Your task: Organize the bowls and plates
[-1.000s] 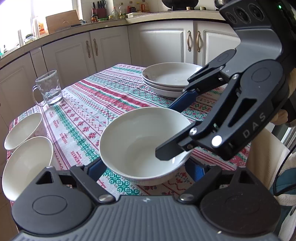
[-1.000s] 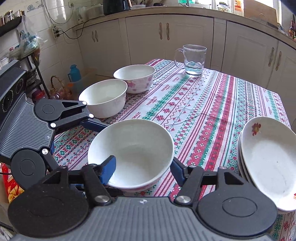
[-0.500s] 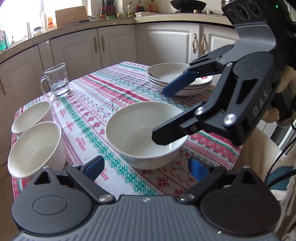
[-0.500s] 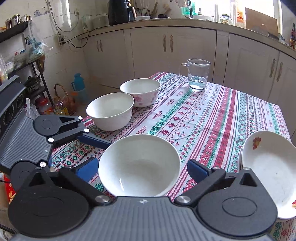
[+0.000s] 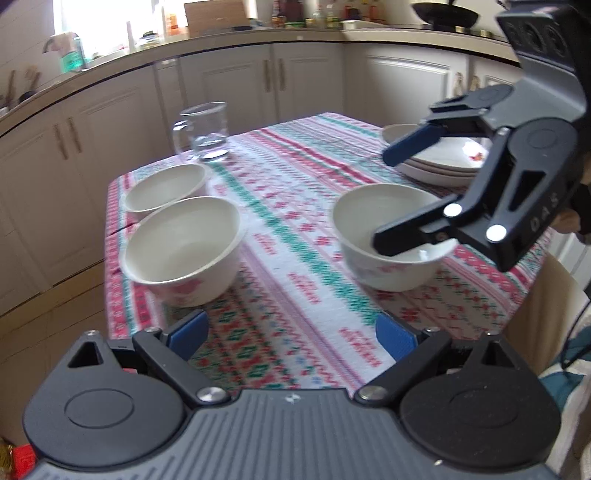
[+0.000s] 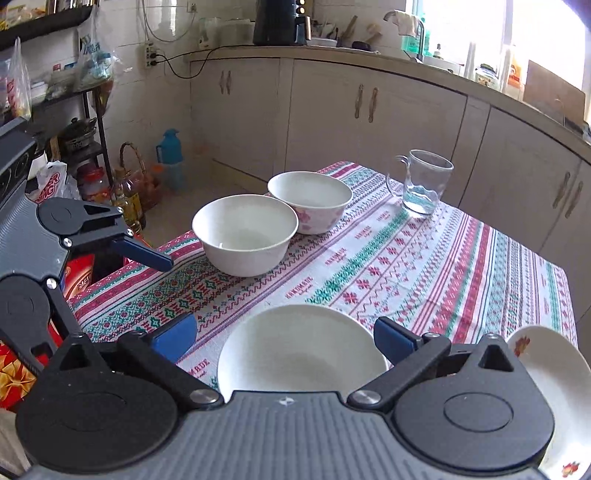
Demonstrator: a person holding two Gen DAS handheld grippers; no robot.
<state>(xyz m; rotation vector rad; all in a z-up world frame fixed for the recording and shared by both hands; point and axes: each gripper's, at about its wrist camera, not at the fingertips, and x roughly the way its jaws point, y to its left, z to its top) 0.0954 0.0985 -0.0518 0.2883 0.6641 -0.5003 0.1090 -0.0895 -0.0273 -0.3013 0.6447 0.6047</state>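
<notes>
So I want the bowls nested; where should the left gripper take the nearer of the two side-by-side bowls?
Take the nearer bowl by its rim, from above on the side facing the left gripper: one finger inside, one outside. It stands upright, and its far side touches the second bowl.

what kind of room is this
Most likely a home kitchen: fitted cabinets under a cluttered countertop, a kettle by the wall, and a table with a patterned tablecloth holding bowls.

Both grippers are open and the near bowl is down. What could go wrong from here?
1. The white bowl nearest the right gripper sits close to the table edge, so a low pass could nudge it off.
2. The two white bowls at the far corner touch; gripping one may shift the other.
3. The glass mug holds water.
</notes>
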